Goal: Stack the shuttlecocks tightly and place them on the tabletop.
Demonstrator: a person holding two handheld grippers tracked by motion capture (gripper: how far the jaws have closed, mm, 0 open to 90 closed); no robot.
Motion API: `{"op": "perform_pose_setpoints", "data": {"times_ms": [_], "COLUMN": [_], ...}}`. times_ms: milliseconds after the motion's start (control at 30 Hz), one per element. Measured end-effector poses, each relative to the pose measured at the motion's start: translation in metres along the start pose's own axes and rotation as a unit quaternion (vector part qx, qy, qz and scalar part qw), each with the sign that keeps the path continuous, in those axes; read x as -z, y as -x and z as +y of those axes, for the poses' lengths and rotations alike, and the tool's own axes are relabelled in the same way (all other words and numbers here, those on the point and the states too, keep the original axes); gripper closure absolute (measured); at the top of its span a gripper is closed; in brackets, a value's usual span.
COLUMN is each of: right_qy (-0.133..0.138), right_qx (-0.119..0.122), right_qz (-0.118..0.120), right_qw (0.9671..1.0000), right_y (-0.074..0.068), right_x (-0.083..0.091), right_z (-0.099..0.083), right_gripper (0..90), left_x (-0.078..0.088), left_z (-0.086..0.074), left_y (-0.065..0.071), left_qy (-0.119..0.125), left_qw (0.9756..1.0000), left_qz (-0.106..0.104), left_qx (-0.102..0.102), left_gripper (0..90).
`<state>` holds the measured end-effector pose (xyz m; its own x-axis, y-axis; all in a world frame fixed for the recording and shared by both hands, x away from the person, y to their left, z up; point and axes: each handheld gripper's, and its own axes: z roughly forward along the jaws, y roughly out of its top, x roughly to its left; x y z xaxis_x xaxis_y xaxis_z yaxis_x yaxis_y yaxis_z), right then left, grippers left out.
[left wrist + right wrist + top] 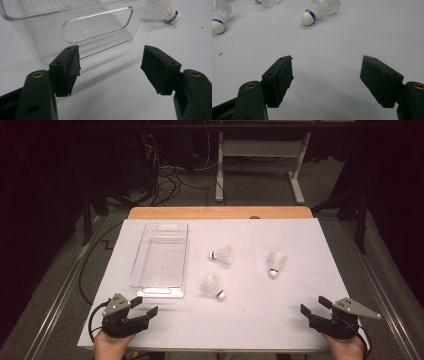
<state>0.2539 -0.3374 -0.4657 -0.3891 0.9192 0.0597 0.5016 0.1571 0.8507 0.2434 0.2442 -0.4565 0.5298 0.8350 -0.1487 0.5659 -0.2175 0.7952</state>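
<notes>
A glossy clear-plastic tray (150, 282) and feathered white shuttlecocks (222, 255) lie on matt white paper (280, 310).

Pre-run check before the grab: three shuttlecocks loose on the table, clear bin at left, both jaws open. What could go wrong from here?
1. The shuttlecocks lie on their sides; the nearest shuttlecock may well roll or skid if a jaw nudges it.
2. Feather skirts look fragile; closing on the skirt of the right shuttlecock rather than its cork could crush it.
3. The clear bin sits close ahead of the left gripper; its transparent wall is easy to misjudge and bump.
</notes>
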Motion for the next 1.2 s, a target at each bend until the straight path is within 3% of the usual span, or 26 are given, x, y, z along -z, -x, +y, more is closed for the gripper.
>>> {"op": "perform_pose_setpoints", "data": {"times_ms": [567, 833, 1200], "right_qy": [0.005, 0.0, 0.015], "right_qx": [-0.009, -0.011, -0.011], "right_qz": [0.01, 0.023, 0.044], "right_qw": [0.9999, 0.9997, 0.9989], "right_y": [-0.002, -0.005, -0.008], "right_x": [0.002, -0.001, -0.007], "right_z": [0.002, 0.004, 0.019], "right_gripper": [27.0, 27.0, 28.1], "left_x": [0.016, 0.013, 0.009], "left_z": [-0.014, -0.012, -0.01], "left_y": [-0.017, -0.018, -0.018], "left_qy": [0.039, 0.044, 0.043], "left_qw": [0.9978, 0.9974, 0.9975], "left_qz": [0.026, 0.035, 0.041], "left_qx": [0.048, 0.045, 0.038], "left_gripper": [30.6, 30.4, 29.6]}}
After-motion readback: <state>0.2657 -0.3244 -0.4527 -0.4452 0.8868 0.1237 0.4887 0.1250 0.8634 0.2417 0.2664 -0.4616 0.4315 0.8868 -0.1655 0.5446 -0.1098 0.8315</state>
